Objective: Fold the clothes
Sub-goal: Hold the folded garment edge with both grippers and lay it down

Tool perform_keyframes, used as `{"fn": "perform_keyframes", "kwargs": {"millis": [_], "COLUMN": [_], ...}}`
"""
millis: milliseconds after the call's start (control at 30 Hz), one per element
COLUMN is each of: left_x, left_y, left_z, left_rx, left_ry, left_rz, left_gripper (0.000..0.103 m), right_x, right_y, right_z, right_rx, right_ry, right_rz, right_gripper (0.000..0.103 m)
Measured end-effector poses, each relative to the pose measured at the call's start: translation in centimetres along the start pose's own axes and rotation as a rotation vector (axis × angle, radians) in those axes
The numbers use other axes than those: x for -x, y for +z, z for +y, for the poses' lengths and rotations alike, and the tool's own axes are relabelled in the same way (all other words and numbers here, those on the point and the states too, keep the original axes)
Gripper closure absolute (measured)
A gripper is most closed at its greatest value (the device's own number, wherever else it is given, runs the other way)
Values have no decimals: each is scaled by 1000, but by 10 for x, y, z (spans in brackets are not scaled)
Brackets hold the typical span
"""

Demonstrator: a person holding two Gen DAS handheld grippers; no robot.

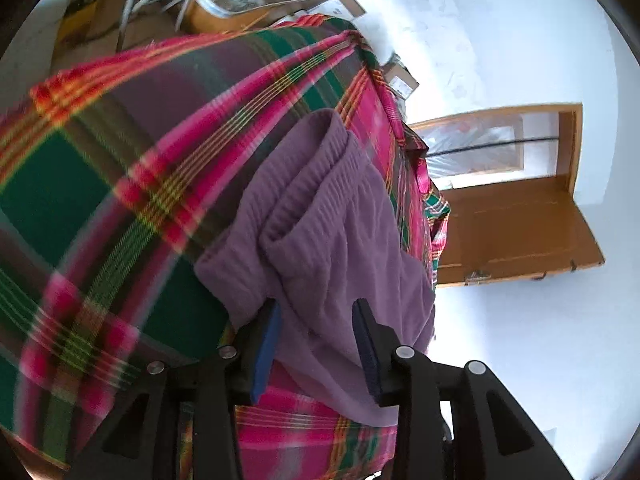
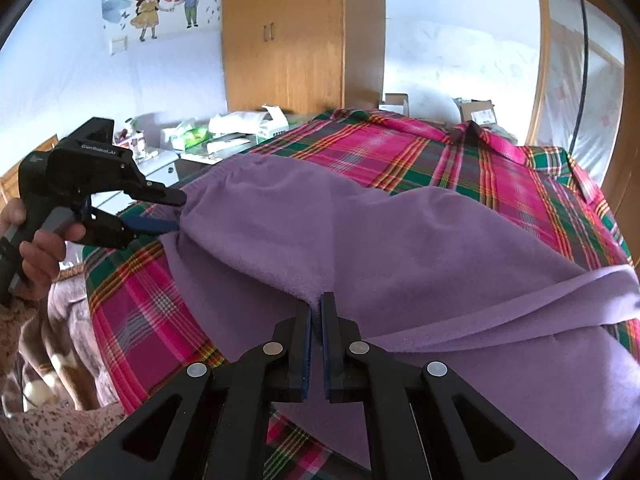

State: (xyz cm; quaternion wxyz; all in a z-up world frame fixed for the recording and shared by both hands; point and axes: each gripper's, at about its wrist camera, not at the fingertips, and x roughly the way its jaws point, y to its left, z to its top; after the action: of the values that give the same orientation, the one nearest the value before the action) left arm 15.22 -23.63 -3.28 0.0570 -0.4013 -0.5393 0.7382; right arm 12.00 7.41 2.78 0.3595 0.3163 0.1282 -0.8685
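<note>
Right gripper [image 2: 316, 308] jaws pinching purple garment [image 2: 360, 232], left gripper [image 1: 316, 312] jaws spread around it

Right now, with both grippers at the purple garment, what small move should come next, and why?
Probably close the left gripper first. Its fingers stand apart around the purple garment near the waistband, while the right gripper is already shut on a fold. Then both could lift it off the plaid sheet.

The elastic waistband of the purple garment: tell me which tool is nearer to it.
Left. The left tool sits open around the purple garment at its ribbed waistband end. The right tool pinches an edge farther along the fabric, away from the waistband.
</note>
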Motion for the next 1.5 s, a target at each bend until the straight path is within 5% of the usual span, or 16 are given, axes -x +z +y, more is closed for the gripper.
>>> {"fn": "perform_keyframes", "kwargs": {"millis": [400,500,667,1000,1500], "left_x": [-13,-7,7,39,22], "left_y": [8,10,13,23,4], "left_z": [-2,-2,-13,-44,16], "left_rx": [86,88,33,-67,22], "left_ry": [-10,-14,-26,-83,48], "left_rz": [-46,-98,-156,-244,-148], "left_gripper": [66,88,97,98,98], "right_x": [5,2,7,37,2], "right_y": [-1,-2,5,37,-3], "right_z": [-3,1,8,19,32], "right_rx": [-25,-5,25,56,83], "right_ry": [13,3,-18,-28,23], "right_rz": [-16,-5,-28,-135,49], "right_gripper": [98,98,98,98,98]}}
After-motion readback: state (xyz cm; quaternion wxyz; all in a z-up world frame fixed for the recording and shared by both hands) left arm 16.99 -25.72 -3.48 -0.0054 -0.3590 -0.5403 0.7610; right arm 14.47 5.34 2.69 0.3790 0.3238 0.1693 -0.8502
